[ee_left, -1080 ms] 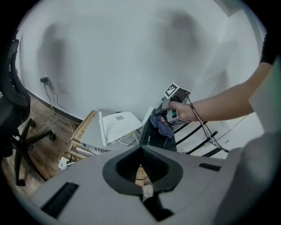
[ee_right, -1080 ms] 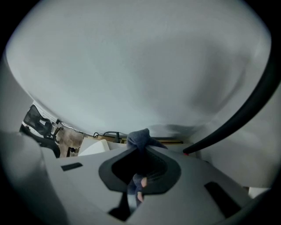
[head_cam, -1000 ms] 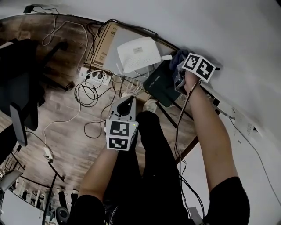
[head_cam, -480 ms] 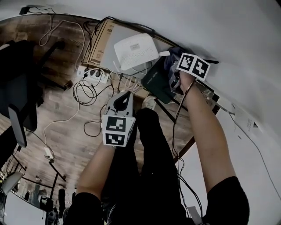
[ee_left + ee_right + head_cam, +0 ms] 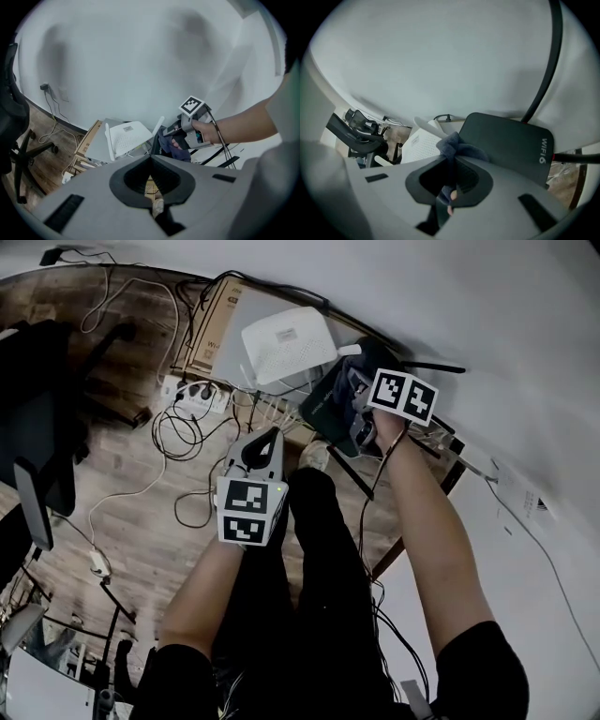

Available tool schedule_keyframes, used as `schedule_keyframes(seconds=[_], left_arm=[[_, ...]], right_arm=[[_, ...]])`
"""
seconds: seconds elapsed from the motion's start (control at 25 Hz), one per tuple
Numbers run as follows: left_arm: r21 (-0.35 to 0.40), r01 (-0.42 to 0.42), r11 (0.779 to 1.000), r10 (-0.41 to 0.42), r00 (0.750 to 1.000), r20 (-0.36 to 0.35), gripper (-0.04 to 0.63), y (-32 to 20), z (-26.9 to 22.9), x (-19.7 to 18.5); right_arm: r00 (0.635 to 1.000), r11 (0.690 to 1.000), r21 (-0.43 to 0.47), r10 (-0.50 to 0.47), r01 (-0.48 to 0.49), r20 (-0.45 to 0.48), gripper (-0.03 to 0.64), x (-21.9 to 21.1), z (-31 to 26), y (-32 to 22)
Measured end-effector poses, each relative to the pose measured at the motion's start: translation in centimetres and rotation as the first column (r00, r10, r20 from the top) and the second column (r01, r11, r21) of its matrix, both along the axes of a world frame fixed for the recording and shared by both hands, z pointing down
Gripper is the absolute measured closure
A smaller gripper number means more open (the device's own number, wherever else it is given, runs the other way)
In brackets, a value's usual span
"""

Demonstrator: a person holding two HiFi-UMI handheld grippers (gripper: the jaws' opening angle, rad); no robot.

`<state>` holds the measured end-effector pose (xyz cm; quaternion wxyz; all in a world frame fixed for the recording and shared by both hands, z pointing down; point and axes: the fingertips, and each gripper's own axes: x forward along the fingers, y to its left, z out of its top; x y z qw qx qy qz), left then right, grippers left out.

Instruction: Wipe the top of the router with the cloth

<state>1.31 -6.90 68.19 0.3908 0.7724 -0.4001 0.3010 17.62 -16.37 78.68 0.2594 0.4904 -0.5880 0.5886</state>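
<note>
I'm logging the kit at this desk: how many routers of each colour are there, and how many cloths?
White router: 1
Black router: 1
Cloth: 1
Total: 3

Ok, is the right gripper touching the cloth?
Touching. The right gripper view shows the right gripper shut on the cloth, with the blue fabric pinched between its jaws.

Right gripper (image 5: 355, 386) — at black router (image 5: 326, 412)
</note>
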Motion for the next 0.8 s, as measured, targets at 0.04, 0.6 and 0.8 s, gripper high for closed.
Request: schedule_keyframes(seconds=[0.04, 0.6, 0.8], left_arm=[[-0.001, 0.001, 1.0, -0.001, 1.0, -0.001, 0.594, 0.0, 0.0, 0.0], [-0.008, 0.009, 1.0, -0.009, 1.0, -0.003, 0.594, 0.3, 0.6, -0.4], [-0.01, -0.001, 1.0, 0.001, 1.0, -0.003, 0.595, 0.5, 0.7, -0.4]], right_arm=[[1.0, 1.0, -0.004, -0.011, 0.011, 0.005, 0.611, -0.4, -0.1, 0.4], [0.959, 0.971, -0.105, -0.191, 0.216, 0.211, 0.611, -5.2, -0.4, 5.2], [0.908, 0.917, -0.134, -0.336, 0.376, 0.252, 0.611, -7.2, -0.5, 7.1]])
